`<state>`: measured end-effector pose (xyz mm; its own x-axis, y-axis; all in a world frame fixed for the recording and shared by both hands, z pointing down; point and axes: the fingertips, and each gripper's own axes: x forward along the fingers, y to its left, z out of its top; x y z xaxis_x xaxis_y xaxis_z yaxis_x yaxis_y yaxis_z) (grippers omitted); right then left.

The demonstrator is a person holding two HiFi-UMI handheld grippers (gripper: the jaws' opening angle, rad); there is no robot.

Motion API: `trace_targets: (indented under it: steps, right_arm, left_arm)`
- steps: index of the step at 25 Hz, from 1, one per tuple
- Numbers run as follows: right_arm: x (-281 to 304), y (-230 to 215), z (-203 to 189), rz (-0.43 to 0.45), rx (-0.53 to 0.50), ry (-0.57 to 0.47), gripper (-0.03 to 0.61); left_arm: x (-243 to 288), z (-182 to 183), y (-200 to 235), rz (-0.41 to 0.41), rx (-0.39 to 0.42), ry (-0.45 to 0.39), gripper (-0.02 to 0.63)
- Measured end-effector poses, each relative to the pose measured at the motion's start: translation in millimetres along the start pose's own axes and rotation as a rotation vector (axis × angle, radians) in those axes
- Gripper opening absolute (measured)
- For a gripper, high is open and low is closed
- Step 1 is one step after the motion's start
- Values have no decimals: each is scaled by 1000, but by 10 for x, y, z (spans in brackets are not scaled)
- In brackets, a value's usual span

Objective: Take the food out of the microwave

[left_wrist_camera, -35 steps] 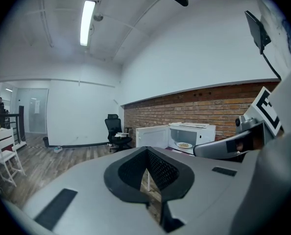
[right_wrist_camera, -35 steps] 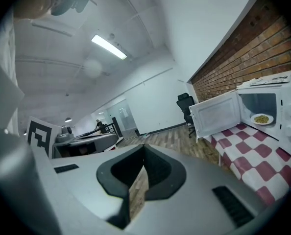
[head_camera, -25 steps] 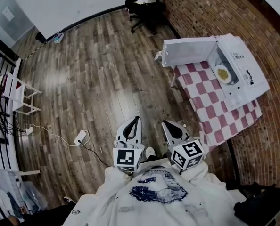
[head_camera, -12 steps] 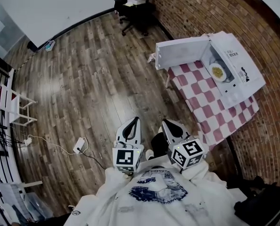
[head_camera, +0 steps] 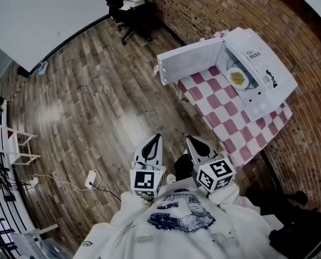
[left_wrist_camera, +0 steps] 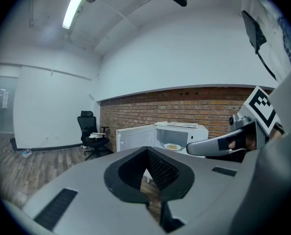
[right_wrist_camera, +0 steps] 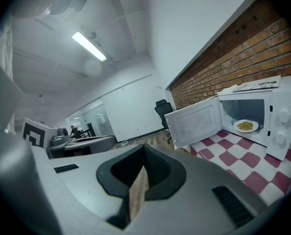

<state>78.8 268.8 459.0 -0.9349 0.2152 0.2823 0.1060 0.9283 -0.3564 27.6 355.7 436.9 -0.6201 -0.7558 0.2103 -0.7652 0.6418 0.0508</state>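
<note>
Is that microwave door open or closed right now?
Open. The door swings out wide, and the plate of food sits in plain sight inside the microwave.

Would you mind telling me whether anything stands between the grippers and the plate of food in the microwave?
Nothing visible does. The microwave door is swung wide open, the plate of food sits exposed in the cavity, and the checked tablecloth before it carries nothing. The left gripper and right gripper are shut and empty.
</note>
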Motion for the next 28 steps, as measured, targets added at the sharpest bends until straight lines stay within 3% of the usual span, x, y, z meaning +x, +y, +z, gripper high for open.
trace_targets:
  steps: [10, 28]
  right_arm:
    - [201, -892, 363, -121, 61, -50, 14]
    - [162, -2408, 906, -309, 169, -144, 14]
  left_arm:
    - [1066, 160, -221, -134, 37, 29, 8]
    - [2701, 525, -1059, -370, 121, 48, 8]
